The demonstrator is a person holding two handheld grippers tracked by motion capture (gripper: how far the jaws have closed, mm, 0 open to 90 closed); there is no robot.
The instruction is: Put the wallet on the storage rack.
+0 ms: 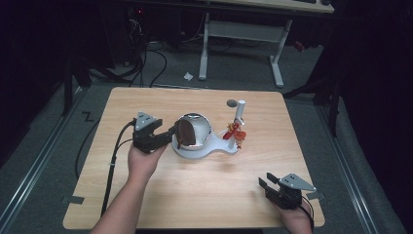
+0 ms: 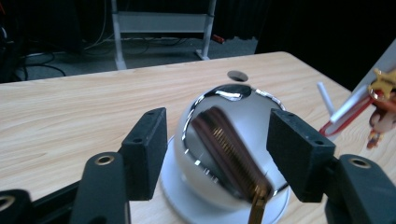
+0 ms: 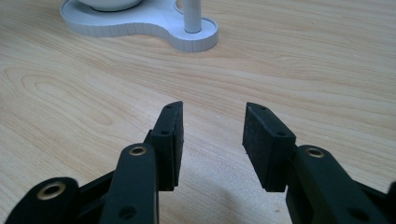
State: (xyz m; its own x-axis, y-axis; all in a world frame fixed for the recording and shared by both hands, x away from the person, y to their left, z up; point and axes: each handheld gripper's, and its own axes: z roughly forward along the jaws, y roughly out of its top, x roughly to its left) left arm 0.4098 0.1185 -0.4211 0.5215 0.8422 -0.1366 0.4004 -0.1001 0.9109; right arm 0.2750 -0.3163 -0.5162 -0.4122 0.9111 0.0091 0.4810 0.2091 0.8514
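Observation:
A white base (image 1: 214, 148) at the table's middle carries a shiny chrome dome (image 1: 199, 126) and a white post (image 1: 240, 109), with a small red figure (image 1: 234, 132) hanging by the post. A brown, ridged, comb-like piece (image 1: 185, 132) leans on the dome's left face. My left gripper (image 1: 173, 132) points at it from the left. In the left gripper view the brown piece (image 2: 229, 154) lies between the open gripper (image 2: 217, 135) jaws, and neither pad presses on it. My right gripper (image 1: 267, 179) rests near the front right edge, open and empty (image 3: 214, 114).
A round hole (image 1: 232, 103) sits in the tabletop behind the post. The left gripper's cable (image 1: 114, 161) trails over the table's left front. A white desk frame (image 1: 241, 29) and cables stand on the floor beyond the far edge.

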